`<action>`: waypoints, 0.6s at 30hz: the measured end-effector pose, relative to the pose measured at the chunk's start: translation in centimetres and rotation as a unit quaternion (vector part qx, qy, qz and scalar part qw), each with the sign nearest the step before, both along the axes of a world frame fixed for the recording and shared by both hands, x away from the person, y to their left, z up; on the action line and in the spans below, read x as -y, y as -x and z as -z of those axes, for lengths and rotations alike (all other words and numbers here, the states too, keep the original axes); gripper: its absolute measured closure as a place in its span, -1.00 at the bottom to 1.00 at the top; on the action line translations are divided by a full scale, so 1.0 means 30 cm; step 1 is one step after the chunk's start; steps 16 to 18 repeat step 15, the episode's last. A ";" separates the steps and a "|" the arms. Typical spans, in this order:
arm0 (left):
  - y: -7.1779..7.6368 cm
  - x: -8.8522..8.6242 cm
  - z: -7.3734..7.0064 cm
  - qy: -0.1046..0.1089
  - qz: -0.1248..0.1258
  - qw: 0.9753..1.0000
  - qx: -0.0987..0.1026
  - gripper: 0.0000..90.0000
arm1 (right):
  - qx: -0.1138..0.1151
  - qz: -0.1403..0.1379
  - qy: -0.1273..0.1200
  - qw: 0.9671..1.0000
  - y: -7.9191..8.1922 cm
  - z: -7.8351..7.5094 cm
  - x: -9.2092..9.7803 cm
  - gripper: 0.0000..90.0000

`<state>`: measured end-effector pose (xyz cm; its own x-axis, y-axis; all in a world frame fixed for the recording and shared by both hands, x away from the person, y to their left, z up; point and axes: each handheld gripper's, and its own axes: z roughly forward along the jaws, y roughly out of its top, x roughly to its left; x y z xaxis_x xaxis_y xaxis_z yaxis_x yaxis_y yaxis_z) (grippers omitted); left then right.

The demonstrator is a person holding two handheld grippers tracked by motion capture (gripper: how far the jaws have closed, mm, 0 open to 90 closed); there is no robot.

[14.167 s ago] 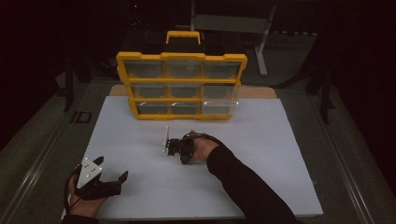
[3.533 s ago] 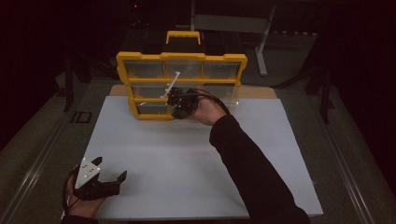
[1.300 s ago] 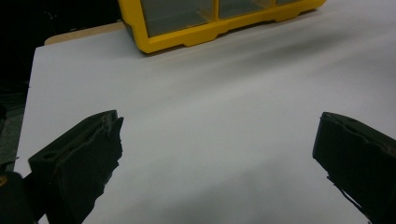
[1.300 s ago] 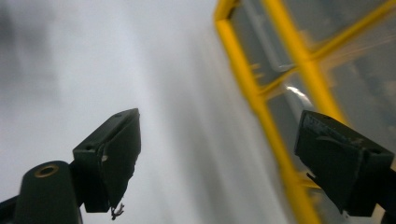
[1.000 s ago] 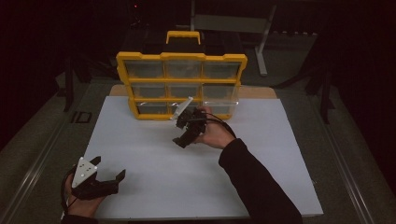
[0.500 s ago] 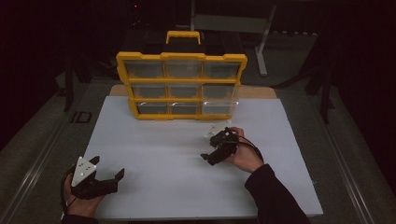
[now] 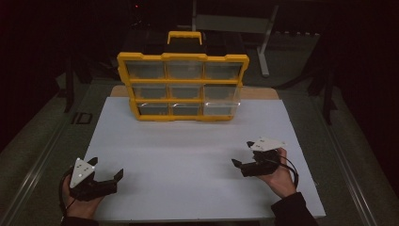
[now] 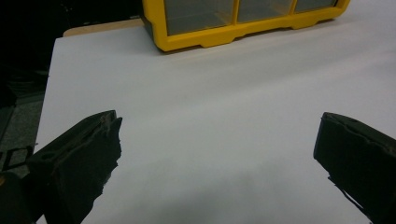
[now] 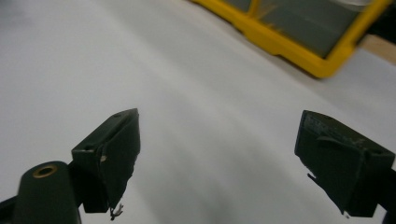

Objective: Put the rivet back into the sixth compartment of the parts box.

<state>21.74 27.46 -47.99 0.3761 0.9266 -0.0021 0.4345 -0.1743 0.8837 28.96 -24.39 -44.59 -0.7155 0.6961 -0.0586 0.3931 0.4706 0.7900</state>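
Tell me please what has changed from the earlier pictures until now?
The right tongs picked up a small pale part from the white board, carried it to the yellow organizer, then came back toward the person on the right, open and empty. The left tongs stayed open at the near left, and the organizer kept its place.

Organizer box [image 7: 182,87]: bright yellow frame and handle, clear grey-tinted compartment fronts in a three-by-three grid, black body behind. Table [image 7: 188,155]: plain white sheet, unpatterned, with a tan wooden edge at the rear; surroundings dark. Left gripper [image 7: 104,173] and right gripper [image 7: 241,154]: black fingers, each with a pale grey three-cornered plate on top.
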 end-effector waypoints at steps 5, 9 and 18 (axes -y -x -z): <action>-0.003 0.000 0.000 -0.001 -0.002 1.000 0.000 -0.97 | 0.005 0.031 -0.011 0.999 0.039 0.033 0.061 -0.71; -0.004 0.001 0.000 -0.003 -0.001 1.000 0.000 -0.97 | 0.017 0.036 -0.031 0.999 0.072 0.045 0.078 -0.75; -0.011 0.004 0.006 -0.006 -0.003 1.000 -0.004 -0.97 | 0.012 0.036 -0.032 0.999 0.089 0.081 0.083 -0.77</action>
